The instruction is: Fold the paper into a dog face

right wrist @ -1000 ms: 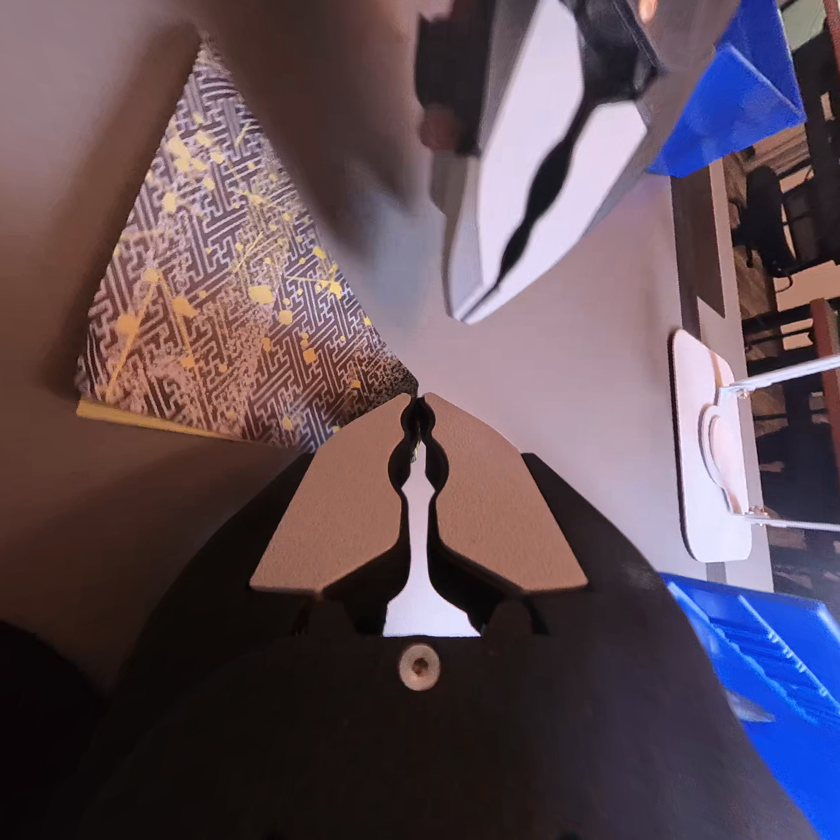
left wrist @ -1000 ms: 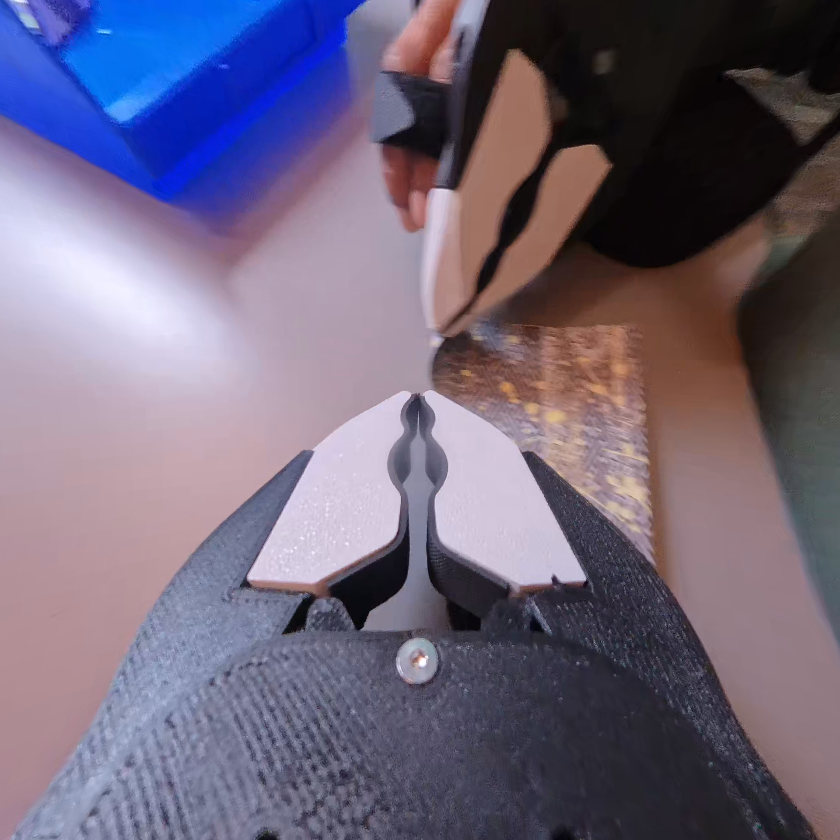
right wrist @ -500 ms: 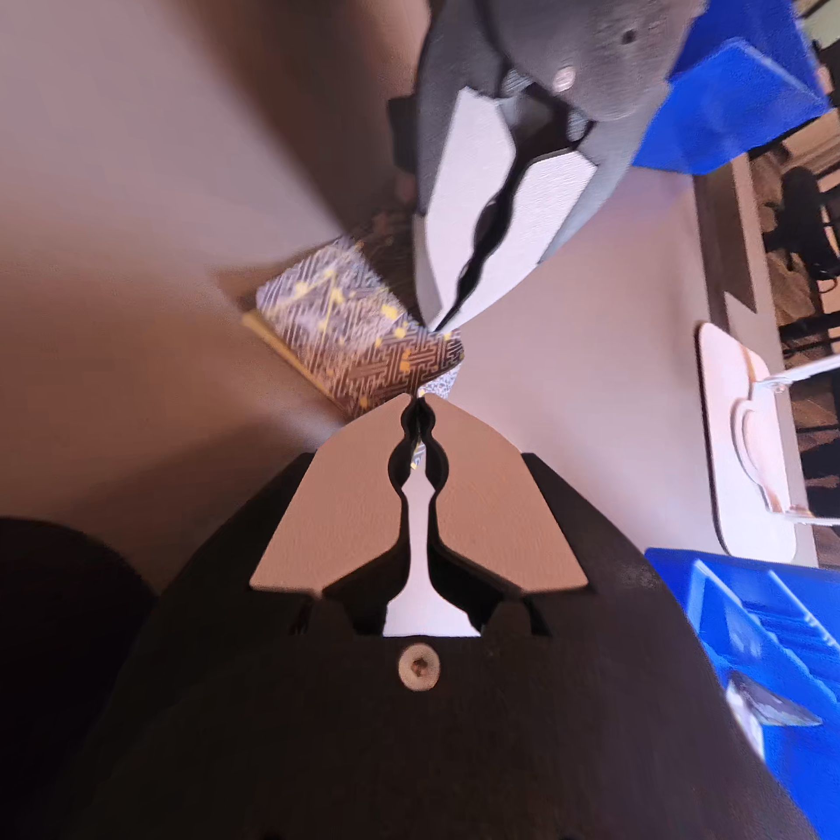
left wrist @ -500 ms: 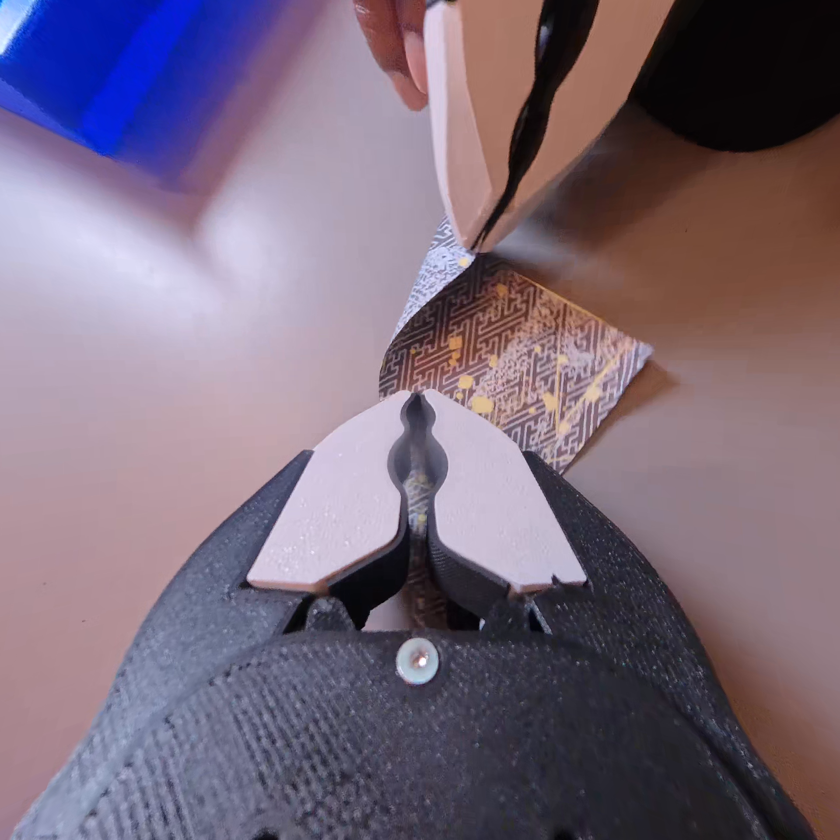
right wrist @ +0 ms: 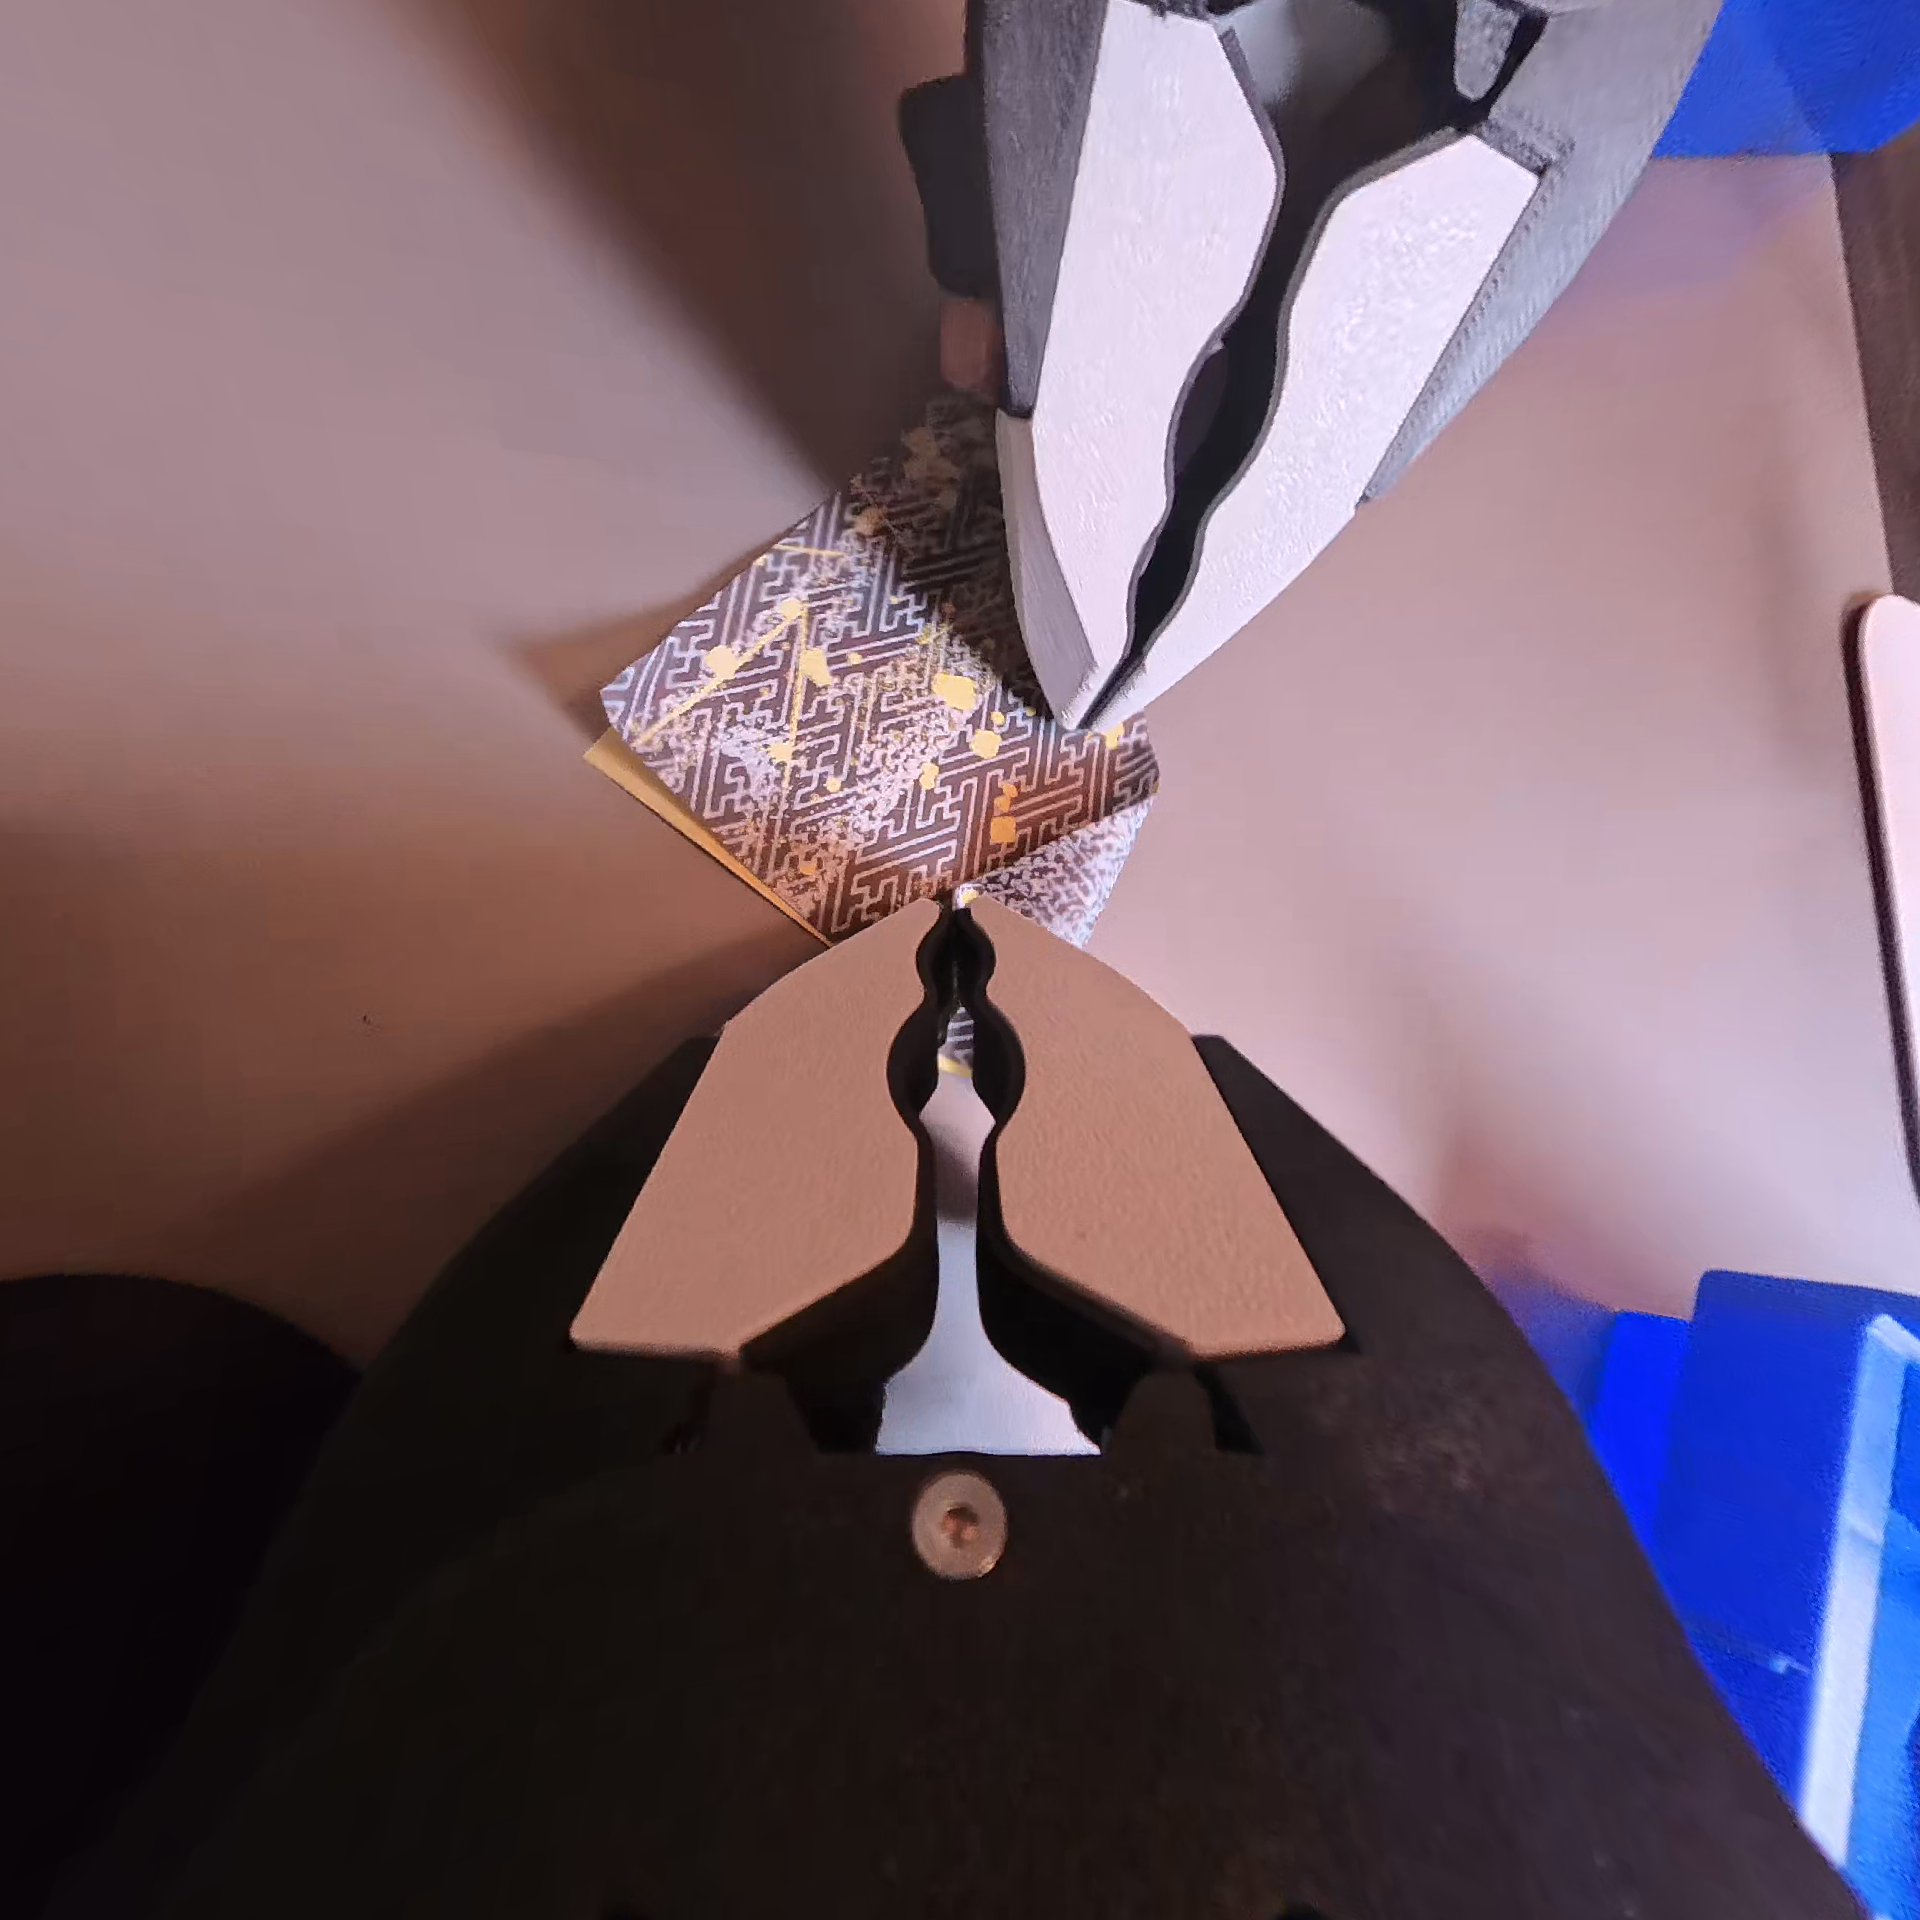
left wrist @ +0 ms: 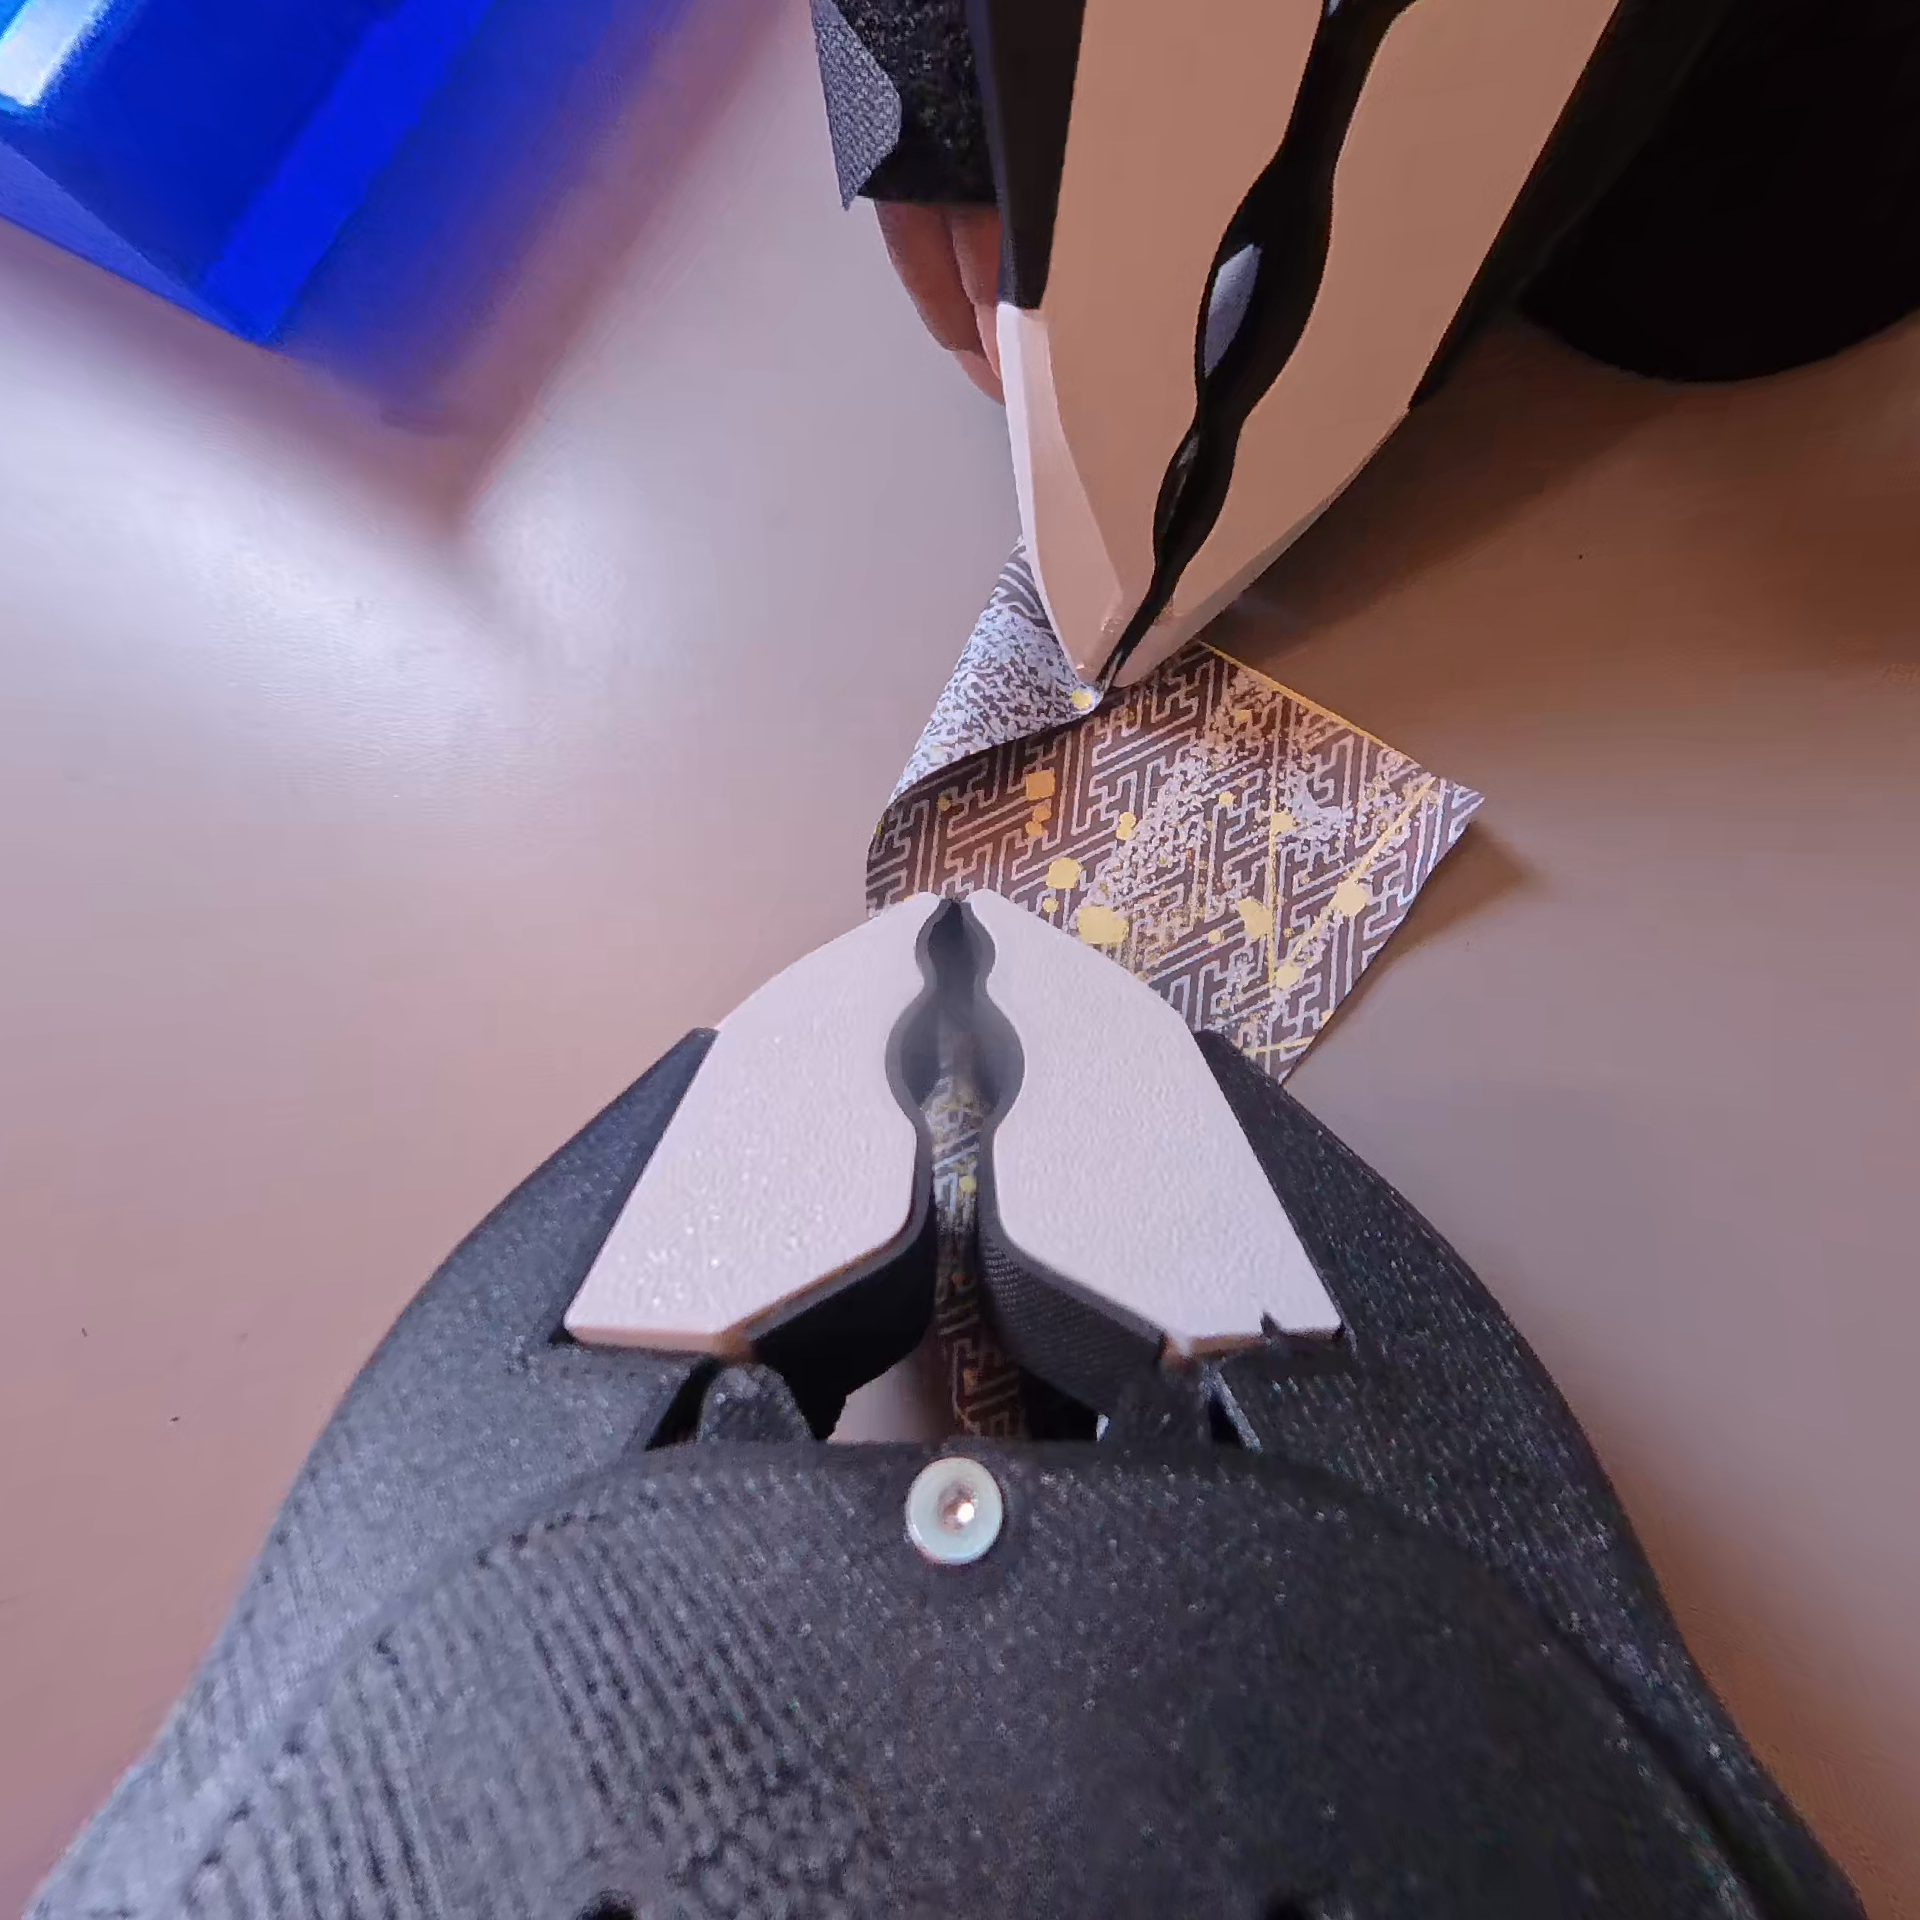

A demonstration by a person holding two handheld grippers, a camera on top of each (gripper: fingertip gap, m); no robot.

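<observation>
Paper [left wrist: 1174, 883] between both closed grippers

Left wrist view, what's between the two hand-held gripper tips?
Only the paper. In the left wrist view, its patterned face spans from the left hand-held gripper to the right hand-held gripper, which pinches a lifted corner. Nothing else lies between.

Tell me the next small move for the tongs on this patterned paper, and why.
Probably swing the right tongs over the folded paper, carrying the pinched corner across so the flap can lie flat. They are shut on that corner, which curls up off the table, while the shut left tongs press their tips on the paper, seemingly pinning it.
</observation>
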